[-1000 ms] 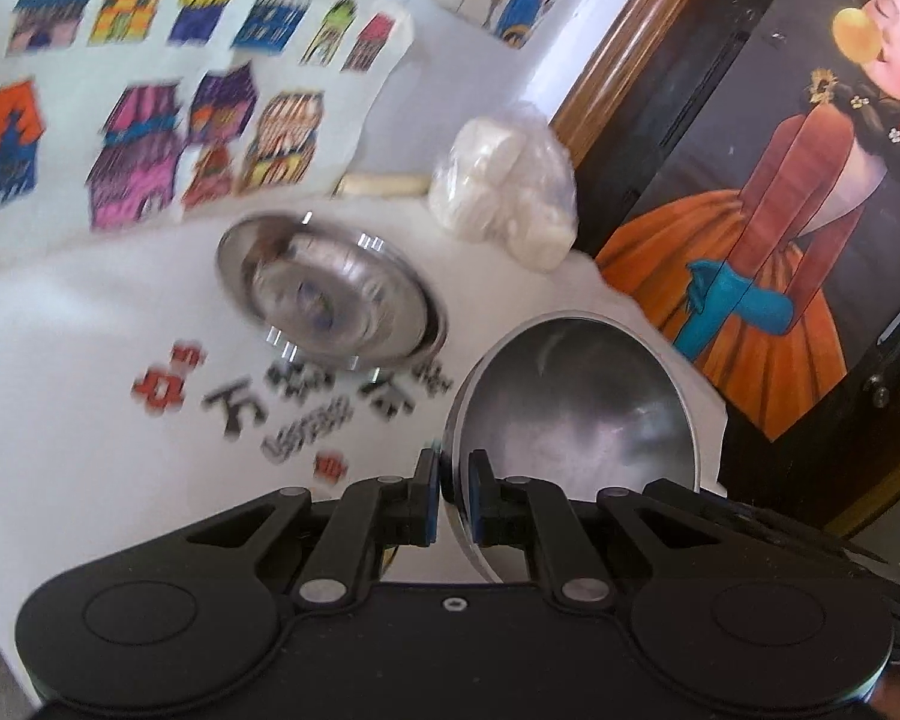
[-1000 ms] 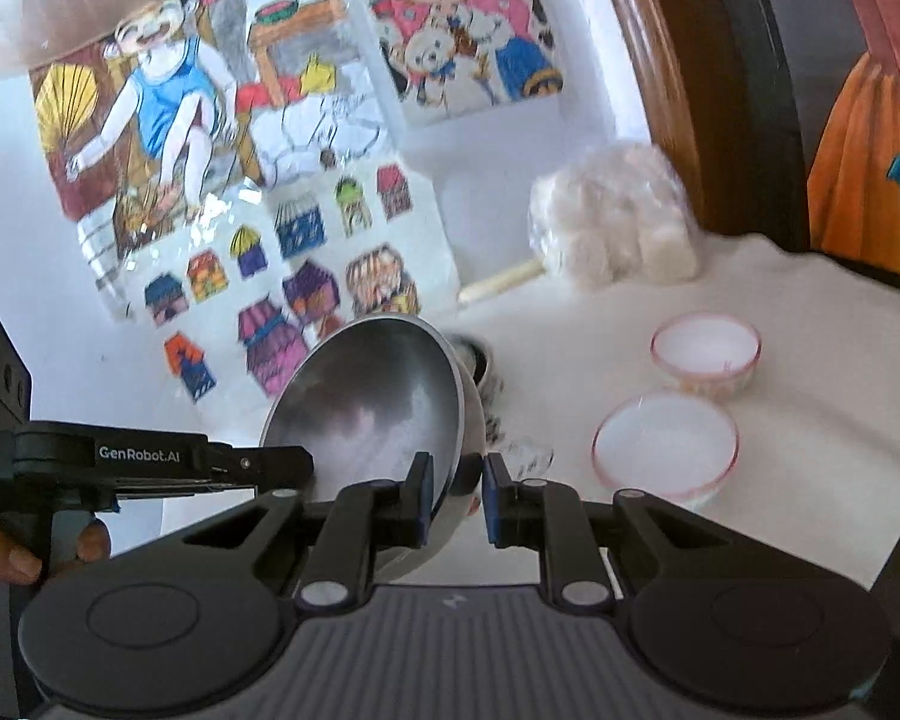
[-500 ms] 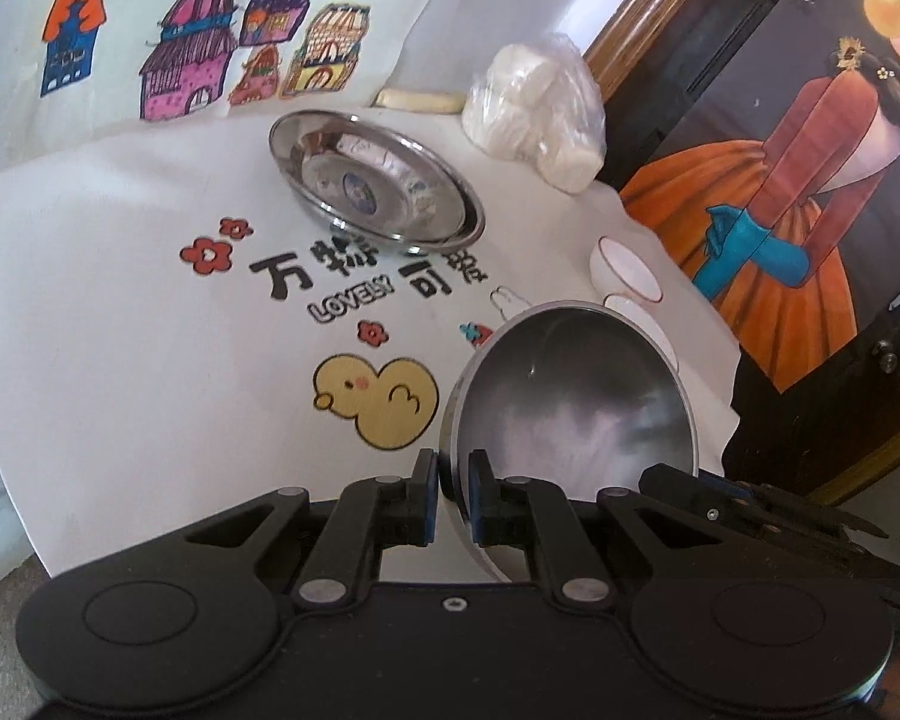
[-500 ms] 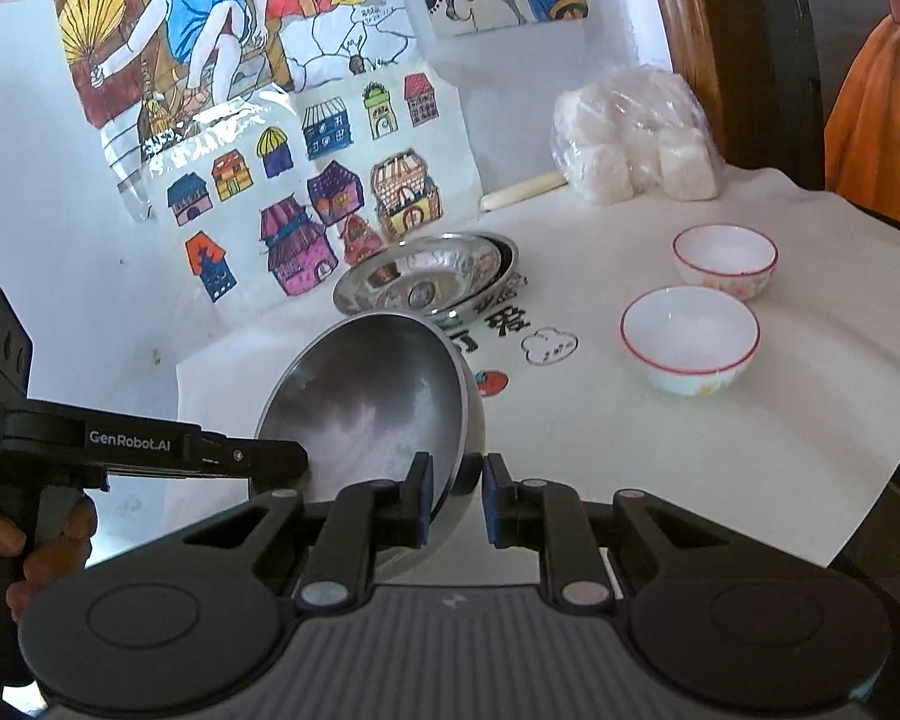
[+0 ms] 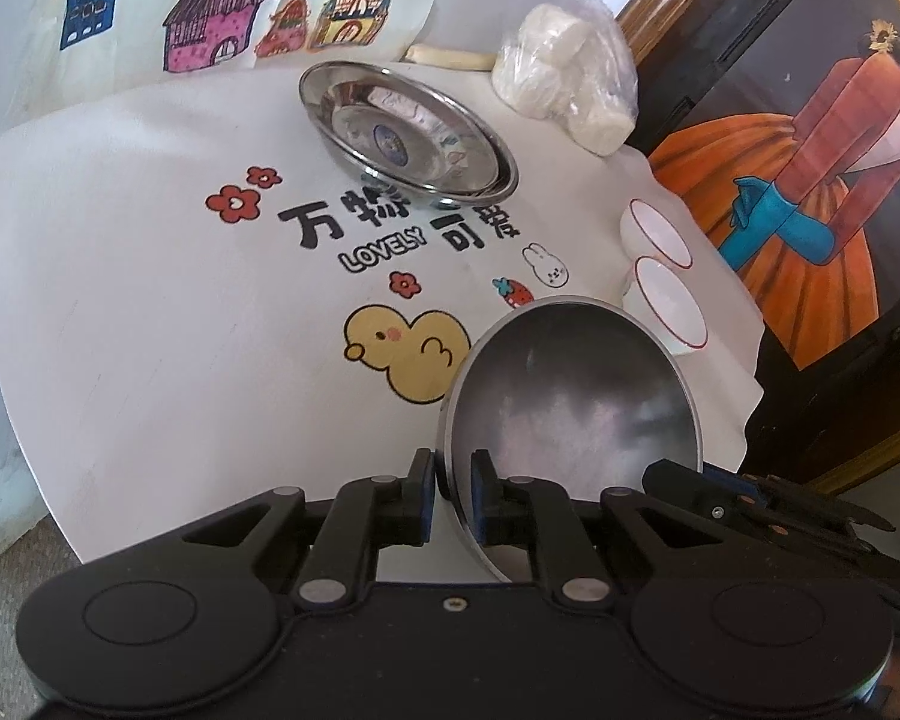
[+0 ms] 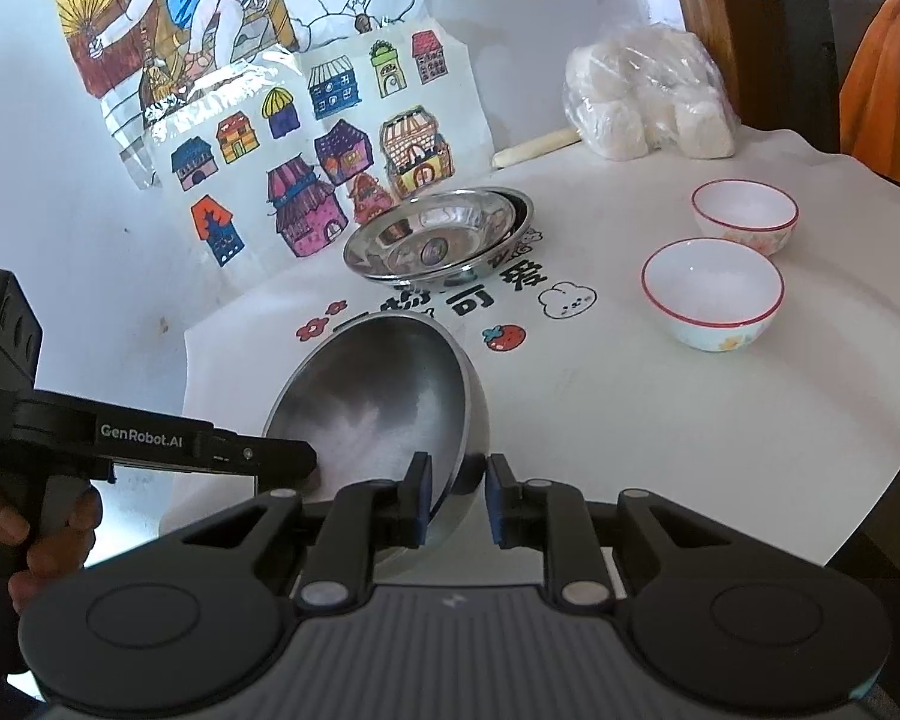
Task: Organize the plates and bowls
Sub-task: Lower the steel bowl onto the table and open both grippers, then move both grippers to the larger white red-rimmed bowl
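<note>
A steel bowl (image 5: pixel 576 396) is held tilted above the near part of the table, and it also shows in the right wrist view (image 6: pixel 378 396). My left gripper (image 5: pixel 453 495) is shut on its rim. My right gripper (image 6: pixel 457 501) straddles the opposite rim with its jaws slightly apart, a gap showing at the right pad. Stacked steel plates (image 5: pixel 408 132) sit at the back of the table, also in the right wrist view (image 6: pixel 438 237). Two white red-rimmed bowls (image 6: pixel 713 291) (image 6: pixel 745 215) stand on the right.
The white tablecloth (image 5: pixel 150 252) with printed cartoons covers the table. A plastic bag of white lumps (image 5: pixel 564 81) and a pale stick (image 6: pixel 537 147) lie at the back. Drawings hang on the wall behind. A framed painting (image 5: pixel 810 168) stands to the right.
Both grippers and the steel bowl have pulled back and down from the steel plates toward the near part of the table. The right jaws have widened slightly on the rim.
</note>
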The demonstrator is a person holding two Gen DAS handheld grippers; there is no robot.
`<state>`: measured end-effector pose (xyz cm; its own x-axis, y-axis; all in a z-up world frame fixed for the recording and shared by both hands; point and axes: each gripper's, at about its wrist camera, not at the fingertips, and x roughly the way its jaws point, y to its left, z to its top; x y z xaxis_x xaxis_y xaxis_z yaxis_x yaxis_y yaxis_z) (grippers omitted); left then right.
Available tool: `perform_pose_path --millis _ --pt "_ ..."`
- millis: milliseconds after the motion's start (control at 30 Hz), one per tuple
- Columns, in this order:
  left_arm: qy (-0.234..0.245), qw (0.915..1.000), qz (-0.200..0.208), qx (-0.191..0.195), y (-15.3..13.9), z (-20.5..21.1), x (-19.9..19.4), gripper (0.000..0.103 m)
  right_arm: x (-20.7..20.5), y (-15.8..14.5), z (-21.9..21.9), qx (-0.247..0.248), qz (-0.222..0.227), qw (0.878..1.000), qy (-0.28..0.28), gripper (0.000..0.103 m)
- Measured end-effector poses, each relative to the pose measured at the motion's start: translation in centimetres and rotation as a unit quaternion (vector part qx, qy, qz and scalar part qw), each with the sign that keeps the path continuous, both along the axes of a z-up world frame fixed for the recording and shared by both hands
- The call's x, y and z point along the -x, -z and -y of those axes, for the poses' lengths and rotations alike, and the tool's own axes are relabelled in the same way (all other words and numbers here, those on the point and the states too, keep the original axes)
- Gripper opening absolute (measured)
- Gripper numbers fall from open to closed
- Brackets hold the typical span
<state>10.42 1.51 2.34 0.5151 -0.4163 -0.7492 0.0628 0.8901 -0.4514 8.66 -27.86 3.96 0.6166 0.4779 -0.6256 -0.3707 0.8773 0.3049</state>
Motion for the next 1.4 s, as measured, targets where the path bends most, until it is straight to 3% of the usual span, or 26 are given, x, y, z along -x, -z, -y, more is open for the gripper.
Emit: perform_pose_path --millis 367,633,833,867,1033,1300,1400 --pt "-0.007 0.9998 -0.013 0.015 0.3 -0.6 0.1 0.014 -0.3 0.1 -0.1 -0.009 -0.025 1.000 -0.009 0.029" --pt "-0.008 0.9999 -0.010 0.007 0.2 -0.4 -0.2 0.021 -0.7 0.1 -0.3 -0.011 -0.023 1.000 -0.015 0.033" --pt "-0.029 0.9995 -0.009 0.007 0.1 -0.7 -0.3 0.033 -0.9 0.2 -0.2 -0.004 -0.019 1.000 -0.009 0.036" --pt "-0.033 0.9994 -0.006 0.007 0.0 -0.8 -0.3 0.039 -0.9 0.2 -0.2 -0.001 -0.016 1.000 -0.007 0.037" --pt "-0.051 0.9986 0.008 -0.007 -0.5 -1.1 -0.7 0.053 -0.9 -0.2 -0.2 0.010 0.006 1.000 0.002 0.052" --pt "-0.060 0.9958 0.052 -0.045 -2.0 -0.3 -2.1 0.102 -1.7 -0.8 0.9 0.016 0.044 0.999 0.021 0.092" --pt "-0.063 0.9947 0.051 -0.063 -2.2 0.6 -3.0 0.102 -2.2 -0.9 1.7 0.018 0.057 0.998 0.033 0.098"
